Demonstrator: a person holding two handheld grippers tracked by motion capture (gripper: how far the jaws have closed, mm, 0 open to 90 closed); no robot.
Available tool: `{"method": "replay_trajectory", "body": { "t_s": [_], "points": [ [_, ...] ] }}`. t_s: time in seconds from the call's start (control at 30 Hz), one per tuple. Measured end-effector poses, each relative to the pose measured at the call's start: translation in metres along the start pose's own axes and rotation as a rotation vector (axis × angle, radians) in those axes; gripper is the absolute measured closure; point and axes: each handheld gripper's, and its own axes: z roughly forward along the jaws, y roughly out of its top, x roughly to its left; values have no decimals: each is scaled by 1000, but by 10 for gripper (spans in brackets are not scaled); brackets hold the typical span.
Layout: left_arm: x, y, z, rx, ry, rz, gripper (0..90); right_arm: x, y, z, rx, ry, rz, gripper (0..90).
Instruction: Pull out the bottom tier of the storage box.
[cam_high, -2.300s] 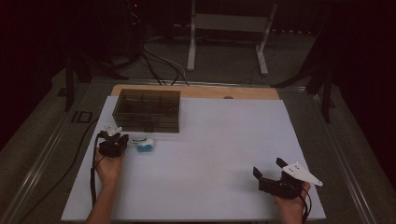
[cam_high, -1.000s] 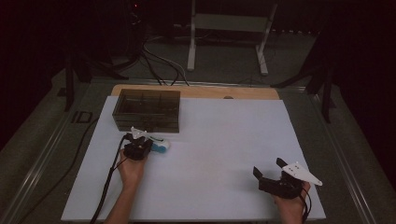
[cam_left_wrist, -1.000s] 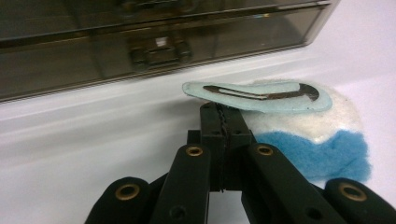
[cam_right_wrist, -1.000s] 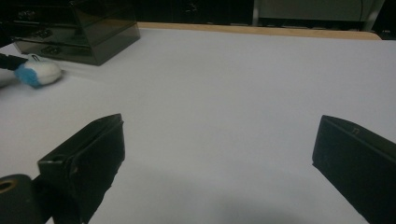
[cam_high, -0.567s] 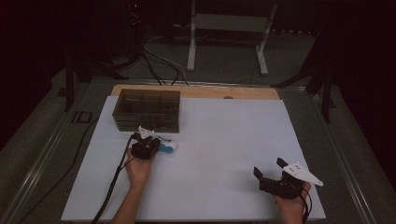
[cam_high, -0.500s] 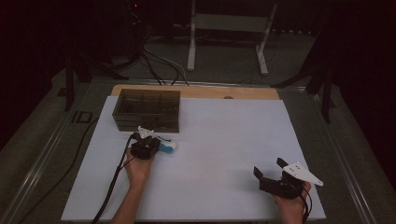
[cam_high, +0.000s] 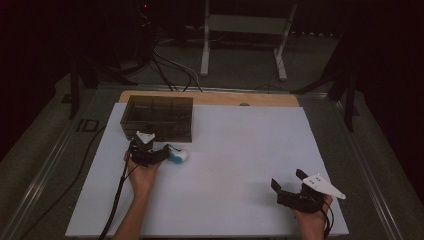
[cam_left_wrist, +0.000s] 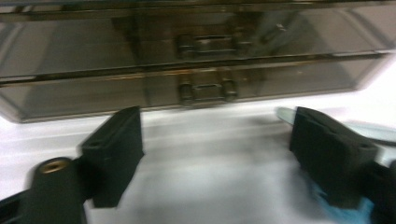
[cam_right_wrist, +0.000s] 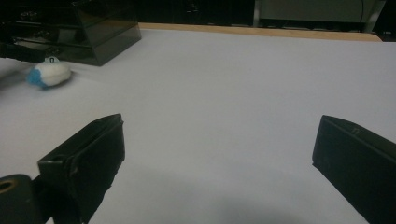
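Dark room; a white sheet covers the table (cam_high: 240, 165), with a wooden strip along its far edge.

Left gripper (cam_left_wrist: 217, 154): fingers (cam_left_wrist: 116, 149) spread wide, nothing between them. They face the front wall of the smoky clear box (cam_left_wrist: 196, 60), whose two latches sit dead ahead. The toy (cam_high: 177, 155), a small white and blue item, lies on the sheet just beside the outer finger, at or near contact; whether it touches cannot be told. It also sits just in front of the box's near corner.

Right gripper (cam_high: 291, 184): fingers spread wide, empty, resting near the table's near right corner, well apart from the toy.

Judgement on handling: the toy looks soft, fuzzy and light, so it should compress rather than slip, with little risk of breakage. Best taken across its rounded middle with a gentle squeeze. The box looks rigid, smooth plastic, likely slippery.
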Motion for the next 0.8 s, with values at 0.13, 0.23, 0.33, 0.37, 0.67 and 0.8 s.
{"method": "replay_trajectory", "body": {
  "t_s": [0.13, 0.23, 0.33, 0.37, 0.67, 0.8],
  "points": [
    [5, 1, 2, 10, 22, -21, 92, 0, 0, 0, 1, 0, 0, 25],
    [8, 2, 3, 2, 21, -38, 35, -1, 0, 0, 0, -1, 1, 25],
    [9, 3, 3, 4, 31, -47, 35, -1, 0, 0, -1, -1, 1, 25],
    [10, 4, 4, 4, 25, -56, 35, -1, 0, 0, -1, -1, 1, 25],
    [7, 8, 9, -10, 27, -72, 75, -1, 0, 0, -2, 0, 2, 25],
    [6, 7, 13, -6, 25, -88, 91, -1, 0, 0, -4, 0, 4, 25]
  ]
}}
